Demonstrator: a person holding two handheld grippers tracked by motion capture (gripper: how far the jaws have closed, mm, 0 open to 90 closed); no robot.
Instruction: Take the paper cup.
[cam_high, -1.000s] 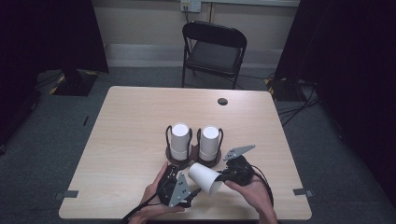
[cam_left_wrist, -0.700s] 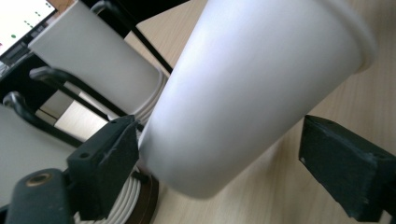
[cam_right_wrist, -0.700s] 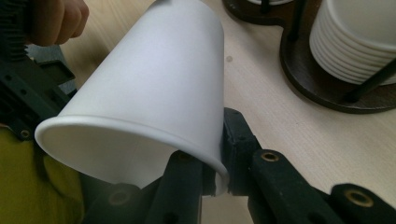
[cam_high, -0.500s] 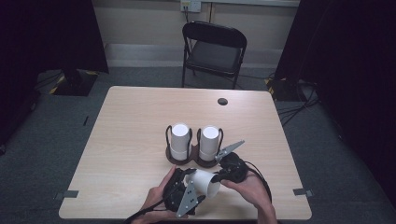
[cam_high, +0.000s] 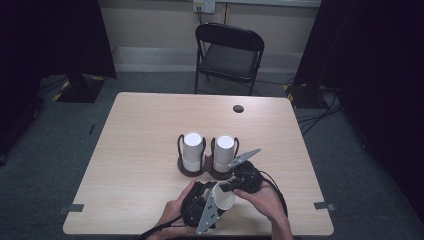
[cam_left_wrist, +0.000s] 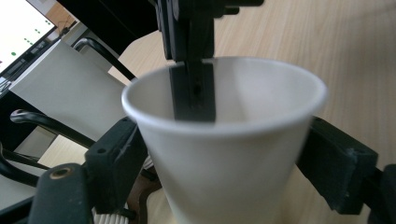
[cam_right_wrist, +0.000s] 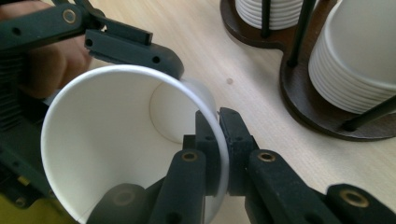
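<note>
While gripped, paper cup (cam_high: 223, 195) nears table's edge (cam_high: 200, 234).

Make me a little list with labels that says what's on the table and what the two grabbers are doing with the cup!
Table: light wood table
Loose cup: white paper cup, lying tilted between the two grippers
Right gripper: shut on the cup's rim, one jaw inside, one outside
Left gripper: jaws on either side of the cup's body, just been closing in
Cup holder: dark holder with two stacks of white cups, upside down
Also there: black chair behind the table
</note>
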